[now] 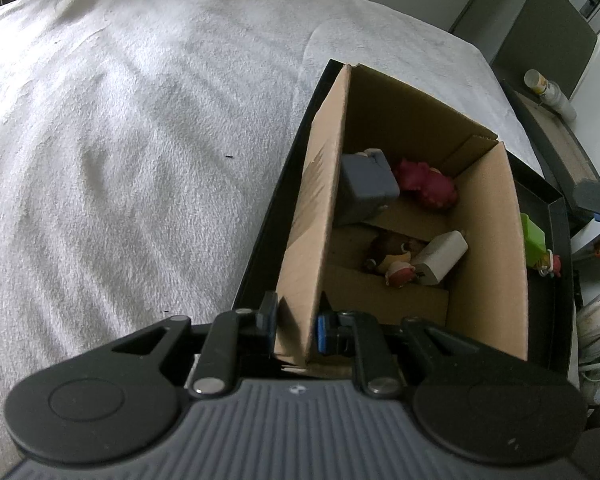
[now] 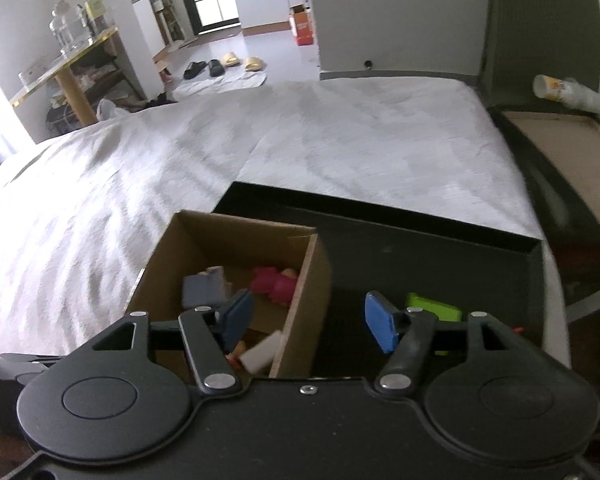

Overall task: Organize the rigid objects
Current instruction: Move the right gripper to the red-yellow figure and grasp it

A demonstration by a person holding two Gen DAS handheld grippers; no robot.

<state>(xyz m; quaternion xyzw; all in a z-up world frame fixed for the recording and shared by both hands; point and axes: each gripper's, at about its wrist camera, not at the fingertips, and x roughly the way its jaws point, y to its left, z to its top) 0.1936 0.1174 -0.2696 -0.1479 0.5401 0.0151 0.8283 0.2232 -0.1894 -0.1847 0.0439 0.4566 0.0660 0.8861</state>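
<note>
Cardboard box [image 1: 404, 216]: open-topped, standing inside a black tray [image 1: 278, 200] on the bed; through my left wrist camera it fills the 3 o'clock half of the picture.

Contents, as I read them in the left view: a grey block [image 1: 366, 184] at the far end, a dark pink toy [image 1: 428, 186] just beside it, a white charger [image 1: 440, 258] nearer me, and a small brown-and-red figure [image 1: 394, 260] touching the charger.

Left gripper [image 1: 294, 326]: my jaws are pinched on the box's near left wall, one pad outside and one inside.

Right gripper [image 2: 308, 320]: jaws spread wide, holding nothing. The left pad hangs over the box interior, the right pad over the tray floor, with the box's right wall between them.

Green block [image 2: 434, 308]: lying on the tray floor outside the box, at 3 o'clock of it in the right view. A small red-capped figure [image 1: 550, 266] lies just beside it in the left view.

Surface: a pale grey fleecy blanket [image 1: 140, 160] covering the bed, creased, running off toward 12 o'clock.

Room, right view: slippers [image 2: 224, 65] on the floor at 11 o'clock, a gold-edged side table [image 2: 66, 70] at 10 o'clock, a dark green headboard [image 2: 540, 28] at 1 o'clock, and a tipped cup [image 2: 552, 87] on the ledge beside it.
</note>
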